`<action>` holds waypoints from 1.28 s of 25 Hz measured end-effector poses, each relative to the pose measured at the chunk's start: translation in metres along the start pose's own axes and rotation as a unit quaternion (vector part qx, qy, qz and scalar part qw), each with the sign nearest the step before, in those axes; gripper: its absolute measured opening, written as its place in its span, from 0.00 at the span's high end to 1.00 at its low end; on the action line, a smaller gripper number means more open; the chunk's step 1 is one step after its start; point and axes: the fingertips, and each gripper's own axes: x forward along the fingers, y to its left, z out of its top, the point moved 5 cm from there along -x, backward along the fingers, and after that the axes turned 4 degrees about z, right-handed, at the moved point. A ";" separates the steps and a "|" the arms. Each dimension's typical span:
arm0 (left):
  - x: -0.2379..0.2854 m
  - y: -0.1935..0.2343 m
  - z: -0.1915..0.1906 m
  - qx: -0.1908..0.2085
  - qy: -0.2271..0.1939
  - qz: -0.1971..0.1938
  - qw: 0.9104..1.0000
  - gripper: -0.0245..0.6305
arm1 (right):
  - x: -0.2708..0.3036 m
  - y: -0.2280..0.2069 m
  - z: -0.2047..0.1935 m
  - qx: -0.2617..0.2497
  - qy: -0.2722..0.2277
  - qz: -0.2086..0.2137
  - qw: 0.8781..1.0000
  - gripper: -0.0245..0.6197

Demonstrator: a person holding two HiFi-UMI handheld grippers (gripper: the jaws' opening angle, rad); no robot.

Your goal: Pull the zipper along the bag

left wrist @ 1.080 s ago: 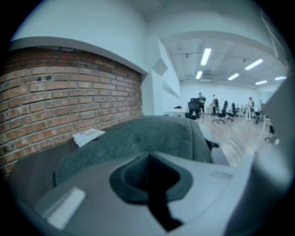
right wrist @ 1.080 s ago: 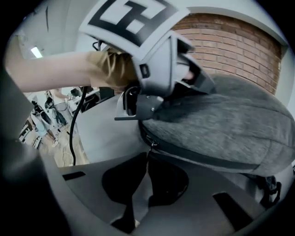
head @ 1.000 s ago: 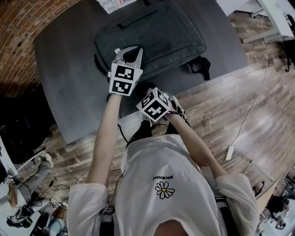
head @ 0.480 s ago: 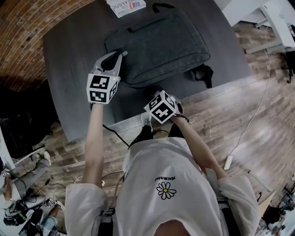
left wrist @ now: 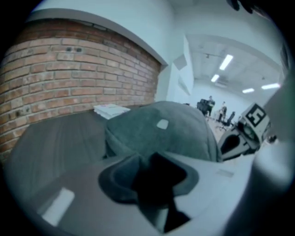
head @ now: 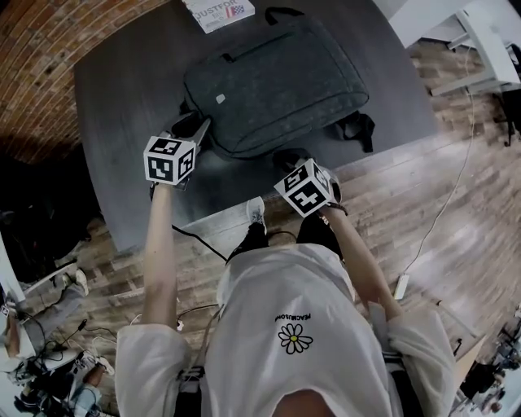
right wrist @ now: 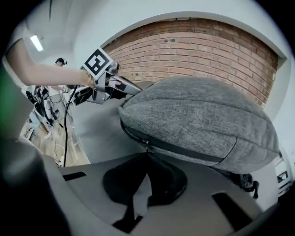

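A grey fabric bag (head: 273,81) lies flat on the dark table (head: 130,98). In the right gripper view its black zipper line (right wrist: 184,151) runs along the near side, and the small metal zipper pull (right wrist: 145,144) hangs from it. My right gripper (right wrist: 146,156) is shut on that pull at the bag's near edge, and in the head view the right gripper (head: 291,160) sits under its marker cube. My left gripper (head: 194,125) is off the bag's near-left corner. Its jaws are opening and hold nothing. In the left gripper view the bag (left wrist: 161,131) rises just ahead.
A printed booklet (head: 218,12) lies at the table's far edge. The bag's black strap and buckle (head: 356,130) trail off its right side. The table's near edge (head: 244,204) is close to the person's legs. A white cable (head: 456,163) crosses the wooden floor at right.
My left gripper has come off the bag's top and drawn back left to the near-left corner, its jaws parting. The right gripper has stayed shut at the near edge, shifting slightly right.
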 end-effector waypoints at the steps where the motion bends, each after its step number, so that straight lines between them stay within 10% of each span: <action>1: 0.003 -0.008 -0.002 -0.007 0.007 -0.015 1.000 0.79 | -0.004 -0.004 -0.004 -0.002 0.004 -0.010 1.000 0.96; 10: 0.005 -0.112 -0.011 -0.054 -0.005 -0.082 0.995 0.78 | -0.046 -0.068 -0.060 0.045 0.024 -0.103 0.993 0.96; 22: 0.028 -0.181 -0.007 -0.123 -0.021 -0.066 0.990 0.78 | -0.058 -0.145 -0.065 -0.014 0.048 -0.149 0.988 0.96; 27: 0.048 -0.220 -0.009 -0.031 0.006 -0.089 0.996 0.89 | -0.053 -0.187 -0.053 -0.054 0.053 -0.152 0.985 0.96; 32: 0.073 -0.226 0.005 -0.066 0.009 -0.083 0.994 0.89 | -0.042 -0.220 -0.037 -0.108 0.049 -0.146 0.982 0.96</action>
